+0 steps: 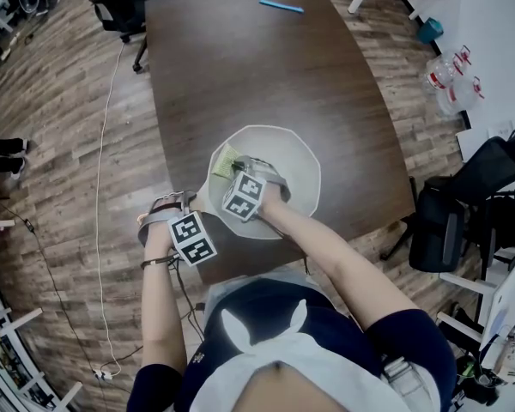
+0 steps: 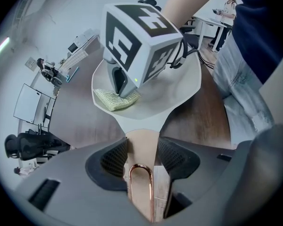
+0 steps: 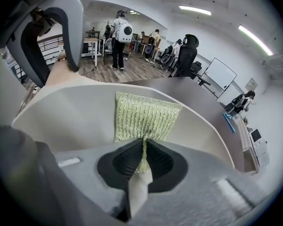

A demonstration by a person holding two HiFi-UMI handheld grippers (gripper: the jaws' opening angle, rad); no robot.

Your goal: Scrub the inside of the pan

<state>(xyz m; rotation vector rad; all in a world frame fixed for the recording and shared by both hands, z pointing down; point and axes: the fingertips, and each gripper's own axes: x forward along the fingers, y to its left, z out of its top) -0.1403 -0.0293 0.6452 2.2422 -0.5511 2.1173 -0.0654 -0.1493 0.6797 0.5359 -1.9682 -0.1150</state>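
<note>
Here, the right gripper (image 3: 142, 147) has its jaws pressed nearly together, pinching the edge of a yellow-green scrub pad (image 3: 144, 114). The pad lies flat on the inner floor of a pale, cream-coloured pan (image 3: 75, 117). The left gripper (image 2: 141, 157) points steeply down, with its jaws clamped on either side of the pan's tan handle (image 2: 144, 140). The pan sits at the near edge of a dark brown wooden table (image 1: 240, 58), directly in front of the person.

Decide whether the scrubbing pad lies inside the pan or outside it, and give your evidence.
Inside. The yellow-green scrubbing pad lies on the pan's pale inner surface, within its rim, pinched by the right gripper.
</note>
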